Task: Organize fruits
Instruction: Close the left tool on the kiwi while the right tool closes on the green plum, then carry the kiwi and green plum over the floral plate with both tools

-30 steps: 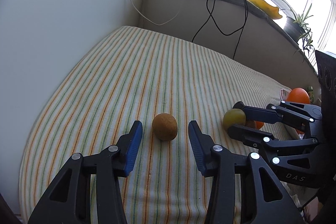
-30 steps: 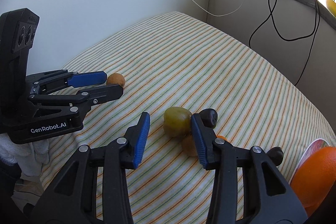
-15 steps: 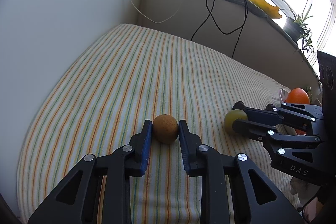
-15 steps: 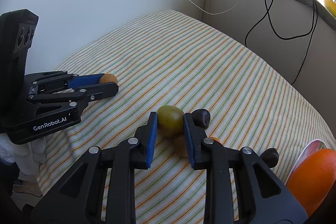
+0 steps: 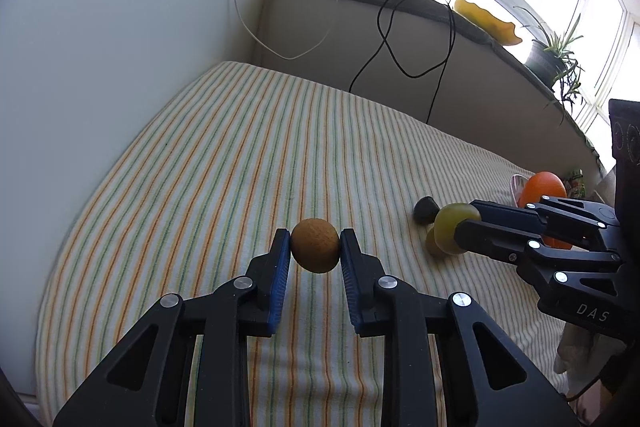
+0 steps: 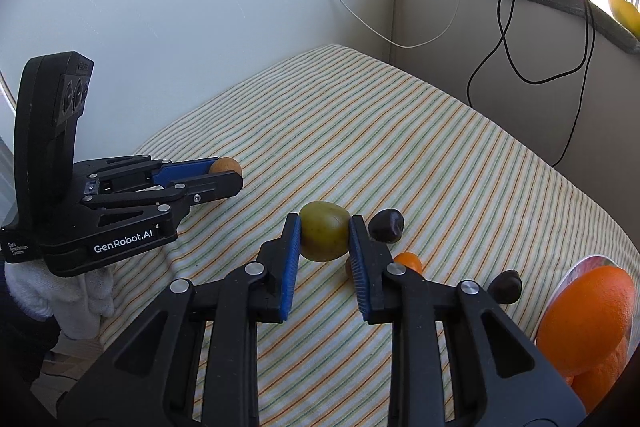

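Two fruits clamped, one in each hand-held gripper, just above the striped bed.

The brown fruit [image 5: 315, 245] is pinched by the left hand-held gripper [image 5: 315, 247], the green fruit [image 6: 324, 231] by the right hand-held gripper [image 6: 325, 237]. Both should be carried level, grip kept gentle, toward the oranges [image 6: 588, 319] on the plate [image 6: 576, 269] beyond.

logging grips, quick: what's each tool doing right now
Left tool: closed on the brown round fruit.
Right tool: closed on the green-yellow fruit.
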Action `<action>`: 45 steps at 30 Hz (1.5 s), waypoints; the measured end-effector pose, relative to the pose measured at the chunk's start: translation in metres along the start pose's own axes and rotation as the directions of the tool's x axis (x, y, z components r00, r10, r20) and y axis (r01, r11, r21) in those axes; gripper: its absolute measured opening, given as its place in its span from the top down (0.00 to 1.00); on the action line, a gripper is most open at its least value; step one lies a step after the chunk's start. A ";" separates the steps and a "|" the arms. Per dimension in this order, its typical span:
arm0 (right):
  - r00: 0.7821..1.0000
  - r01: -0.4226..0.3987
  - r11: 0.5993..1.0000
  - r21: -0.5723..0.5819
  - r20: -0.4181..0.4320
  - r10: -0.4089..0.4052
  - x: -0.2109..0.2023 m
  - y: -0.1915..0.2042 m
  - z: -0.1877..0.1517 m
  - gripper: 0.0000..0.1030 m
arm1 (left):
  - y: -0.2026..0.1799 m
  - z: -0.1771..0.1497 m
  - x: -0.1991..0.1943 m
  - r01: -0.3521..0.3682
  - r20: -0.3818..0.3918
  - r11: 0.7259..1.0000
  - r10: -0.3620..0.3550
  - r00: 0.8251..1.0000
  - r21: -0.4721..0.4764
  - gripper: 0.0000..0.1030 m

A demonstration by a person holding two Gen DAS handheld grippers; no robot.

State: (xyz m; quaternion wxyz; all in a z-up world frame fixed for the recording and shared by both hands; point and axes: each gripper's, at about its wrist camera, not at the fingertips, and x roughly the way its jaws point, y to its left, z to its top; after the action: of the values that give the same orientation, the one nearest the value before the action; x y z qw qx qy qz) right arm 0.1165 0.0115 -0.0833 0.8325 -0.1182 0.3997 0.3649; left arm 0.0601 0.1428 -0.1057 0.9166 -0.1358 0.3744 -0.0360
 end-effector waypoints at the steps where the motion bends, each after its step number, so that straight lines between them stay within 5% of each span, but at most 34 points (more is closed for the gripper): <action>1: 1.000 -0.003 1.000 0.003 0.005 0.003 -0.003 -0.001 -0.001 0.76 | -0.003 0.000 -0.002 0.005 0.004 1.000 -0.005 1.000 0.003 0.77; 20: 0.996 -0.021 0.996 0.081 0.086 0.014 -0.071 -0.031 -0.035 0.76 | -0.065 -0.002 -0.024 0.120 0.033 0.990 -0.123 0.992 0.076 0.77; 45: 0.987 0.094 0.950 0.298 0.096 -0.128 -0.142 -0.118 -0.115 0.76 | -0.166 -0.012 0.000 0.284 -0.041 0.940 -0.281 0.959 0.188 0.77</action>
State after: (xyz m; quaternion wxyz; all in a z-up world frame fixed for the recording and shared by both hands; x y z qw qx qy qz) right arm 0.0732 -0.2010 -0.0628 0.8816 0.0051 0.3936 0.2604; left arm 0.0577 -0.0191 -0.0681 0.9083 -0.0989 0.3519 -0.2037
